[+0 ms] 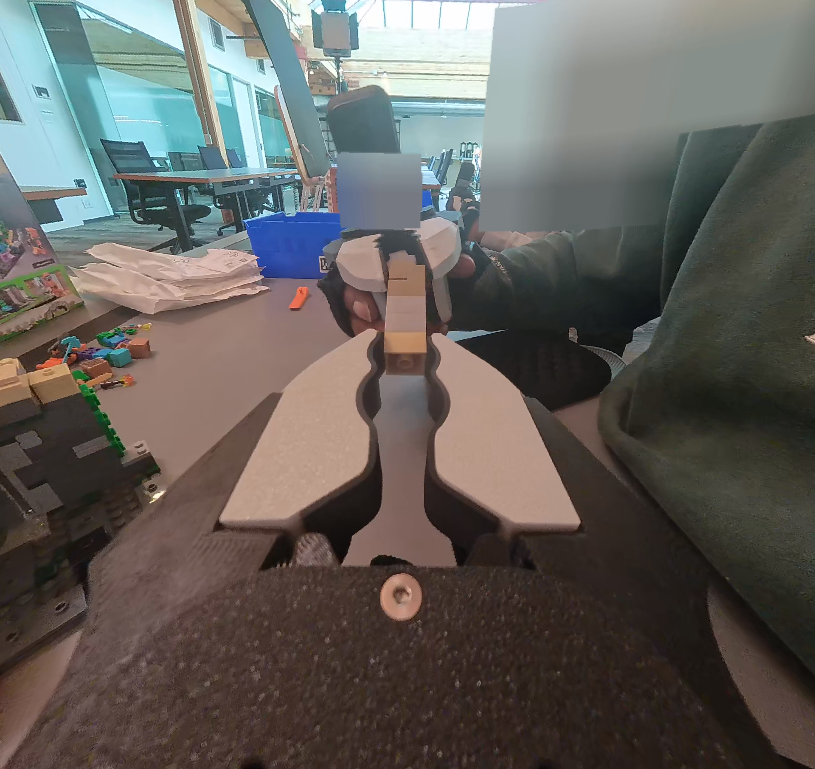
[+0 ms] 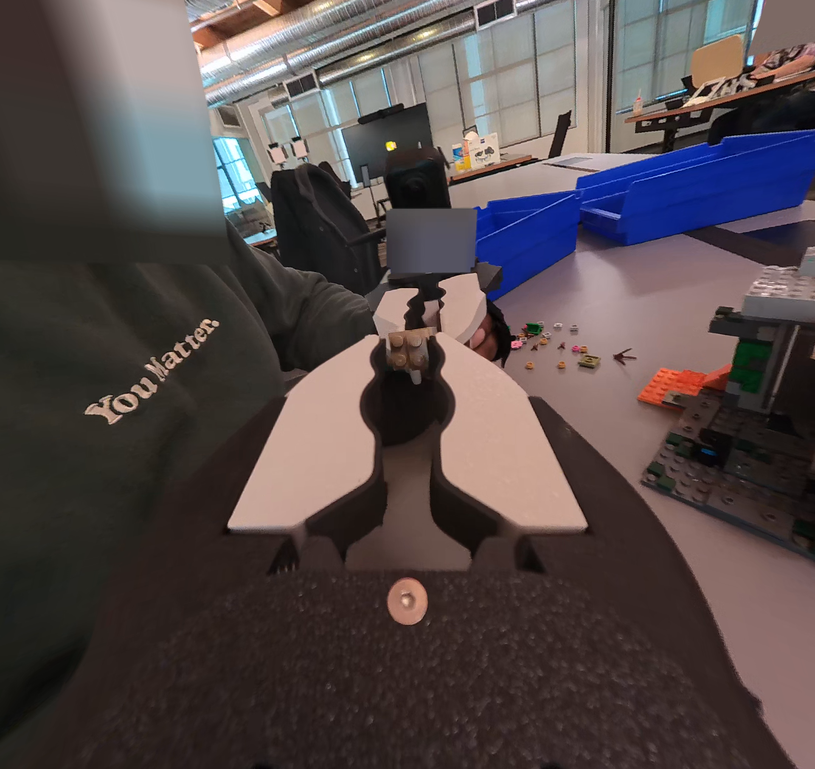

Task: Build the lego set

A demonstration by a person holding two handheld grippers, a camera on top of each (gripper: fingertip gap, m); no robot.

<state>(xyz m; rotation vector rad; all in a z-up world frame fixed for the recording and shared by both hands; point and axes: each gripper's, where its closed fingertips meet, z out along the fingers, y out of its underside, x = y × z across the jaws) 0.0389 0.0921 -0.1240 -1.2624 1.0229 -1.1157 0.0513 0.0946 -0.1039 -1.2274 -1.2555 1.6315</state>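
1. The left gripper point(image 1: 405, 353), with its two pale grey fingers, is closed on the near end of a long stack of tan and light grey plastic bricks point(image 1: 405, 306). The stack is held in the air above the grey table point(image 1: 211, 377).
2. The right gripper point(image 2: 408, 357) is closed on the other end of the same brick stack point(image 2: 408, 353). In the right wrist view, the studs of this end face the camera.
3. The two grippers point toward each other, and the stack lies between them like a bridge. In the left wrist view, the right gripper point(image 1: 403, 262) appears behind the stack, held by a hand point(image 1: 357, 306) in a black fingerless glove.
4. The person wears a dark green sweatshirt point(image 2: 132, 395) with pale embroidered writing on the chest.
5. A partly built dark grey and green brick model point(image 1: 57, 461) stands on the table at the left edge of the left wrist view. The right wrist view shows the same model point(image 2: 758, 395) on its grey studded baseplate, with an orange plate section beside it.
6. Small loose bricks of many colours point(image 1: 106, 350) lie near the model, and other tiny loose pieces point(image 2: 564, 350) lie scattered on the table.
7. Crumpled white paper bags point(image 1: 176, 280), an orange brick separator tool point(image 1: 299, 298), a blue plastic bin point(image 1: 291, 245) and the printed cardboard box of the set point(image 1: 31, 271) are farther back.
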